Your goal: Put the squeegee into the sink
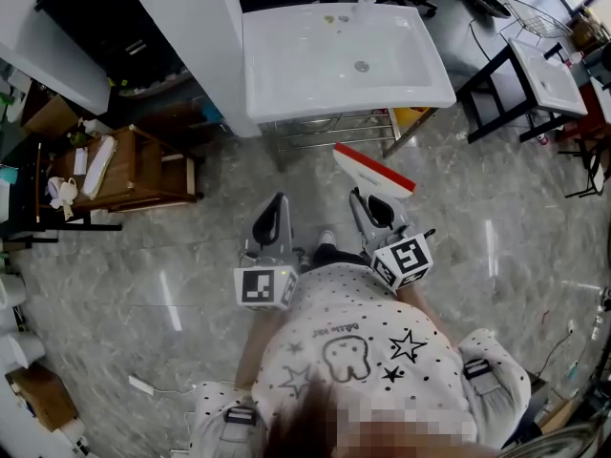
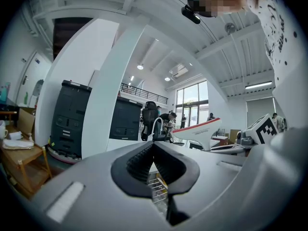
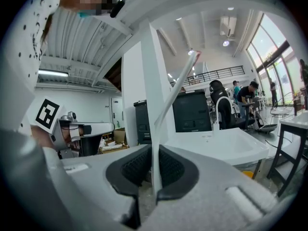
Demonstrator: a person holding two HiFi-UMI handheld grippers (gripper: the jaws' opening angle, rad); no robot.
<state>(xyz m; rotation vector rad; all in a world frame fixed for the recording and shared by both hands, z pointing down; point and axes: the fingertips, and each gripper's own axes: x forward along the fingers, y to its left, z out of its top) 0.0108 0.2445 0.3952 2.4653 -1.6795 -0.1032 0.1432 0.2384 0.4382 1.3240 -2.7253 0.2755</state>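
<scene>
White plastic squeegee (image 1: 374, 171), red-edged, at frame centre, looked light, stiff and thin, pinched by its handle in the right gripper (image 3: 155, 171); the left gripper (image 2: 153, 163) had its jaws together, empty.

Right tongs (image 1: 368, 198) holding squeegee (image 1: 374, 170), left tongs (image 1: 275, 208) alongside, white sink (image 1: 277, 103) just ahead

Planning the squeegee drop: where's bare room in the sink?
Sink basin is bare all round the drain, front rim to faucet. Only small bits on the back ledge left of the faucet. Wooden shelf at left is crowded.
</scene>
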